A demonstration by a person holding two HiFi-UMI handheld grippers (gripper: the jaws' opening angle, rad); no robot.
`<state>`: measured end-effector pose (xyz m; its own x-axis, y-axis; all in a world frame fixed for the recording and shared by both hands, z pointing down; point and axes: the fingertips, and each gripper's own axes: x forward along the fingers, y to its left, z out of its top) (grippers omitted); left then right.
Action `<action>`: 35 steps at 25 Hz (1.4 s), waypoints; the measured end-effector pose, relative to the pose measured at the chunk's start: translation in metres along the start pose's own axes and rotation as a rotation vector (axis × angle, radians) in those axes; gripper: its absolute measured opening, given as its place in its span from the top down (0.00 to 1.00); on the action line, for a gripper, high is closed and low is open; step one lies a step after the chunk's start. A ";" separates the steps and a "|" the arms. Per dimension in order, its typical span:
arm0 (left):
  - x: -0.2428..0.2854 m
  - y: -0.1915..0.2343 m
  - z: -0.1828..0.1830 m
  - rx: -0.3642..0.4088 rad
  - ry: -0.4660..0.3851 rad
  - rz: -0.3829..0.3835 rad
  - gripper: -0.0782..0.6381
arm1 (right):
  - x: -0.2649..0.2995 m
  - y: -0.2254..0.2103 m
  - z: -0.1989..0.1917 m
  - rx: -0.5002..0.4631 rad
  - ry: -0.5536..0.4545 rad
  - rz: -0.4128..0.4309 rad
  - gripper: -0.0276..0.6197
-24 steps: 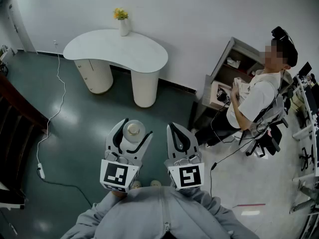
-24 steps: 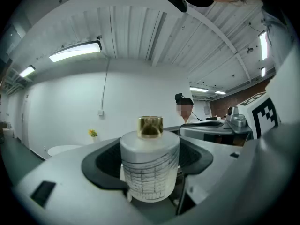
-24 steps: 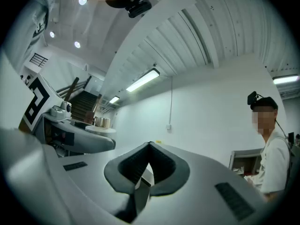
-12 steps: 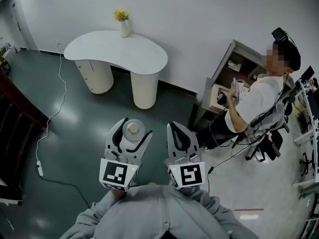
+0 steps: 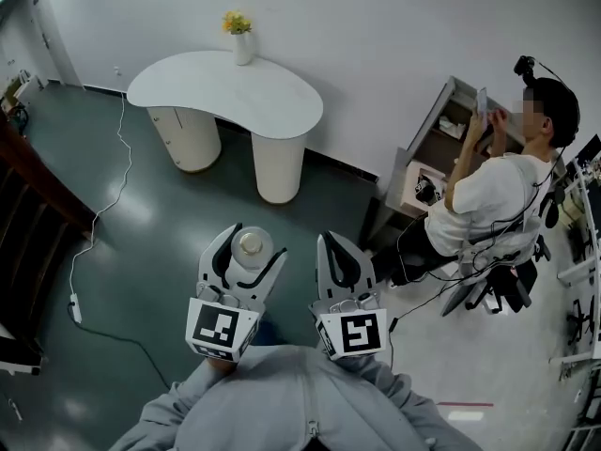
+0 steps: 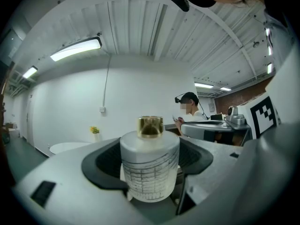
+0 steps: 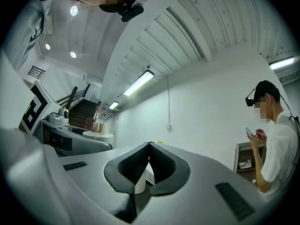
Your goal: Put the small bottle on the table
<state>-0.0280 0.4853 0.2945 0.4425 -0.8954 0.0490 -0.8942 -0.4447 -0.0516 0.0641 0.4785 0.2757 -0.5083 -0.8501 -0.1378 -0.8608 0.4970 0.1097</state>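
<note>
A small frosted white bottle with a gold cap sits upright between the jaws of my left gripper, which is shut on it. In the left gripper view the bottle fills the middle, gripped on both sides by the dark pads. My right gripper hangs beside it at the same height, shut, with nothing in it; its tips meet in the right gripper view. The white kidney-shaped table stands ahead across the green floor, well beyond both grippers.
A white vase with yellow flowers stands at the table's back edge. A seated person is at the right, by a grey shelf unit. A white cable runs along the floor at the left. Dark stairs lie far left.
The view has shifted slightly, and the table sits a little further right in frame. The seated person has raised both hands with a phone. Both grippers keep the same pose.
</note>
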 end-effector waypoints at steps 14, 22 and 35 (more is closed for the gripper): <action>0.099 0.068 0.002 -0.002 -0.025 -0.035 0.43 | 0.105 -0.040 -0.029 -0.020 0.036 -0.024 0.92; 0.159 0.129 0.002 -0.014 -0.035 -0.062 0.43 | 0.186 -0.053 -0.047 -0.029 0.053 -0.045 0.92; 0.242 0.188 -0.004 -0.010 -0.018 -0.136 0.43 | 0.270 -0.084 -0.070 -0.039 0.080 -0.116 0.92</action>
<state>-0.0888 0.1852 0.3005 0.5607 -0.8272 0.0370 -0.8264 -0.5619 -0.0361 0.0010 0.1949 0.2977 -0.4006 -0.9133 -0.0730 -0.9112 0.3888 0.1363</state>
